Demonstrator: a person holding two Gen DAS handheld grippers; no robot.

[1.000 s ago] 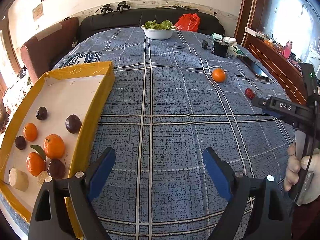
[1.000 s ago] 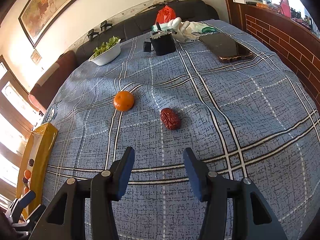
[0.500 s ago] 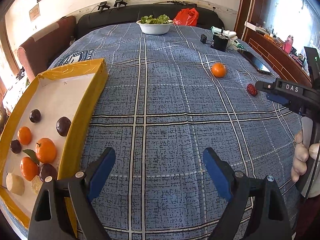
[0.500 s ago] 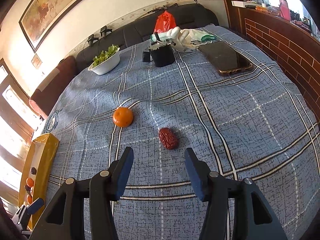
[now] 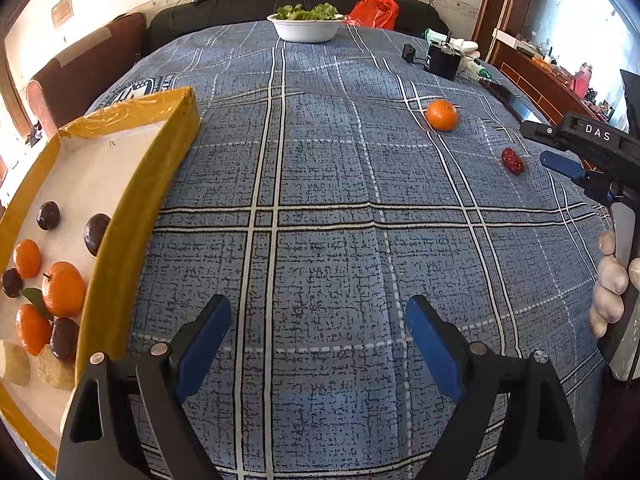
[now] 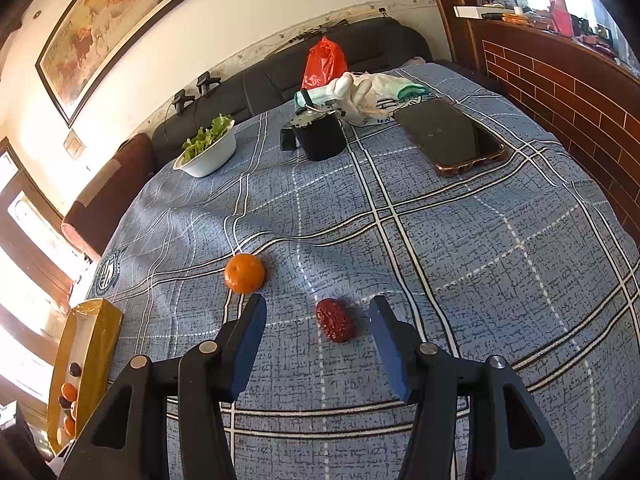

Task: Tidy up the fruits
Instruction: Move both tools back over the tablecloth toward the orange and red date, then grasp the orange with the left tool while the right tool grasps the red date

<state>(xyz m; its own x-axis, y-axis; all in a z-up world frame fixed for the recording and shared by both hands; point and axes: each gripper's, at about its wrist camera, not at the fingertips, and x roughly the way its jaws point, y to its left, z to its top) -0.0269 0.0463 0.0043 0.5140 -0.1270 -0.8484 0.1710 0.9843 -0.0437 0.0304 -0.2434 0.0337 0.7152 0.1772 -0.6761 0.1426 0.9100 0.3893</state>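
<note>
Centrally, a wrinkled dark-red date [image 6: 335, 320] is framed between the spread right gripper [image 6: 318, 334] fingers; "DAS" is printed on that gripper, and the left gripper [image 5: 318, 334] is likewise held apart.

A blue plaid tablecloth [image 6: 460, 248] carries a tangerine [image 6: 244, 278], red date [image 6: 335, 319], phone [image 6: 450, 136] and salad bowl [image 6: 209, 154].

Home living room, sofa [image 6: 360, 60], framed painting [image 6: 120, 28]

both wrist views face forward, sharing the red date [image 5: 512, 161].
</note>
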